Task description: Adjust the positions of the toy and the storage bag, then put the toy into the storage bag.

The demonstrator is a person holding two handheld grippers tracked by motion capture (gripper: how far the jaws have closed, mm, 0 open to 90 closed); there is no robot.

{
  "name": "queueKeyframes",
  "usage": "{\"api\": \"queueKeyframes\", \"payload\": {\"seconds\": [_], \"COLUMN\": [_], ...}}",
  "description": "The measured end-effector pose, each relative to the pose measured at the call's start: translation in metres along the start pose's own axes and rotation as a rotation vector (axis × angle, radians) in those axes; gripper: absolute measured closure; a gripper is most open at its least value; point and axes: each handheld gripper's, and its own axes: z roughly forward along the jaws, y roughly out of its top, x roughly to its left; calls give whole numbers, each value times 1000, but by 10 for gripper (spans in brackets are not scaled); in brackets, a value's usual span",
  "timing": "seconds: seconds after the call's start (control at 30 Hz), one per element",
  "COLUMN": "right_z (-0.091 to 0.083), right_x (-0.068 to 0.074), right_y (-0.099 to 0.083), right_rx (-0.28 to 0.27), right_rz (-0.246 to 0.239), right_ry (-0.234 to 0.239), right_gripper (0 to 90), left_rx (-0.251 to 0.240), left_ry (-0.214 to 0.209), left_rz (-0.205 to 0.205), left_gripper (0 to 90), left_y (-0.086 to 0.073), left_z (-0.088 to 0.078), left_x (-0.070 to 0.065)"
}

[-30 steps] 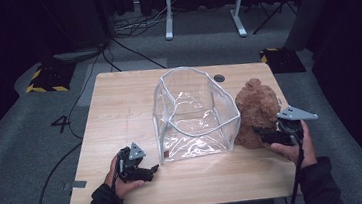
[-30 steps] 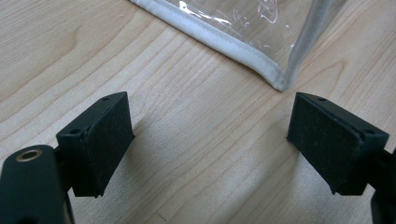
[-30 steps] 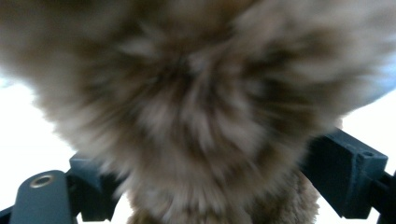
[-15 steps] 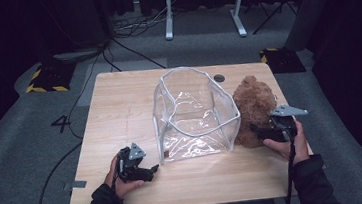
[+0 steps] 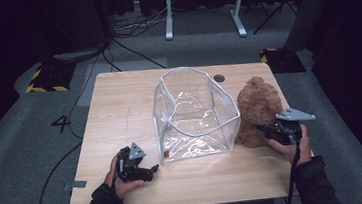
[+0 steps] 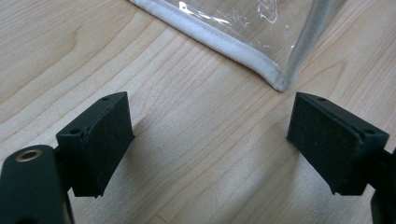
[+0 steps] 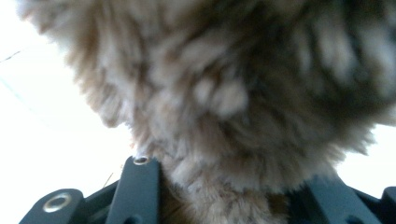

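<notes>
1. the right hand-held gripper (image 5: pixel 267 131) has just been closing its jaws; they now pinch brown fur of the teddy bear (image 5: pixel 257 109) between them.
2. the bear sits on the surface (image 5: pixel 119 103) straight ahead of that gripper, touching the clear plastic bag (image 5: pixel 193 116) beyond it.
3. the left hand-held gripper (image 6: pixel 205 140) rests on the surface, jaws wide apart and empty, with the bag's white-edged corner just ahead.

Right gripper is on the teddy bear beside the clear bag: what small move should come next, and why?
Probably lift the teddy bear slightly. The right gripper has just been closing, with fur between its jaws, and the clear bag stands open beside it.
</notes>
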Motion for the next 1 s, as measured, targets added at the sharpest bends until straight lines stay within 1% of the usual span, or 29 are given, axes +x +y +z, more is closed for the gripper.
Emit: {"api": "queueKeyframes", "payload": {"seconds": [0.07,0.17,0.3,0.43,0.57,0.77,1.0], "right_z": [-4,-9,-17,-24,-31,-39,-43], "right_x": [-2,-6,-10,-14,-18,-20,-18], "right_y": [-3,-6,-8,-8,-8,-5,0], "right_rx": [-19,-48,-100,-134,-166,-204,-236], "right_rz": [11,20,26,38,48,49,42], "right_ry": [14,21,22,18,25,28,38], "right_gripper": [630,641,651,653,653,654,655], "left_rx": [0,0,0,0,0,0,0], "left_ry": [0,0,0,0,0,-1,-2], "left_rz": [0,0,0,0,0,0,0], "left_gripper": [141,141,141,141,141,141,141], "left_y": [0,0,0,0,0,0,0], "left_z": [0,0,0,0,0,0,0], "left_x": [0,0,0,0,0,0,0]}}
